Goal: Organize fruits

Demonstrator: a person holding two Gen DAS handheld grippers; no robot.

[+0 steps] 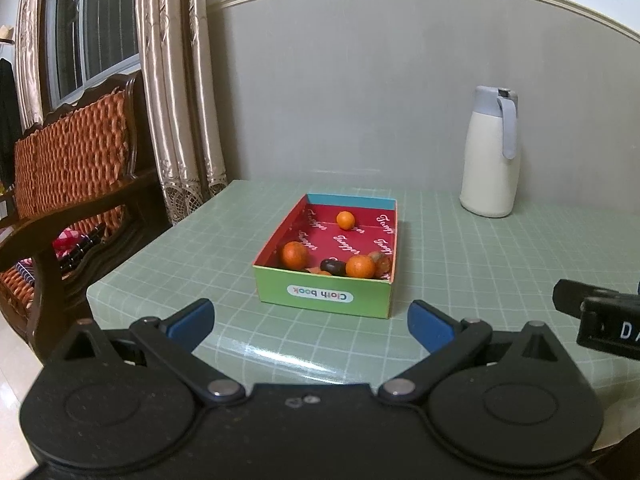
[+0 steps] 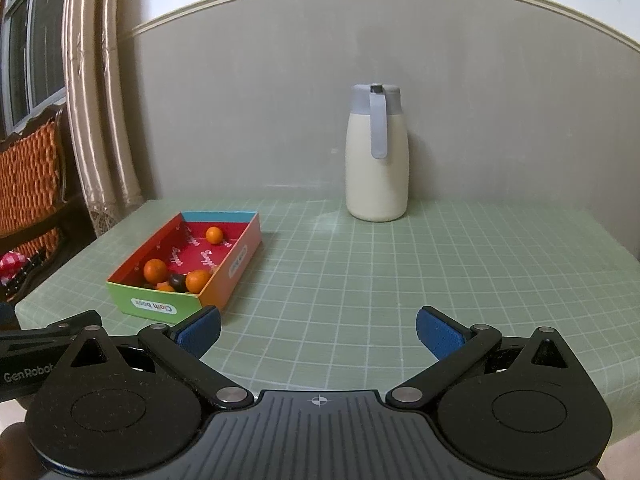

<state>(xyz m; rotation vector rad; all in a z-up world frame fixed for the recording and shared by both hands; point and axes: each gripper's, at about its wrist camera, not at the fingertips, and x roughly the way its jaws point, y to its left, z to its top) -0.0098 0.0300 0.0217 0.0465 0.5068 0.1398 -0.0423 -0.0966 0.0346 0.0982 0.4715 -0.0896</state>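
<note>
An open cardboard box point(image 1: 326, 298) with a green front wall and red inside stands on the green gridded table point(image 1: 460, 264). It holds several fruits: a small orange point(image 1: 345, 219) at the back, an orange point(image 1: 294, 255) at front left, another orange point(image 1: 360, 266) at front right and a dark fruit point(image 1: 333, 267) between them. The box point(image 2: 160, 304) also shows at the left of the right wrist view. My left gripper point(image 1: 311, 322) is open and empty just before the box. My right gripper point(image 2: 319, 330) is open and empty over bare table, right of the box.
A white jug with a grey lid and handle point(image 1: 490, 152) stands at the back of the table by the grey wall. A wooden bench with orange cushions point(image 1: 68, 168) and curtains point(image 1: 176, 92) are left of the table. The table's left edge is near the box.
</note>
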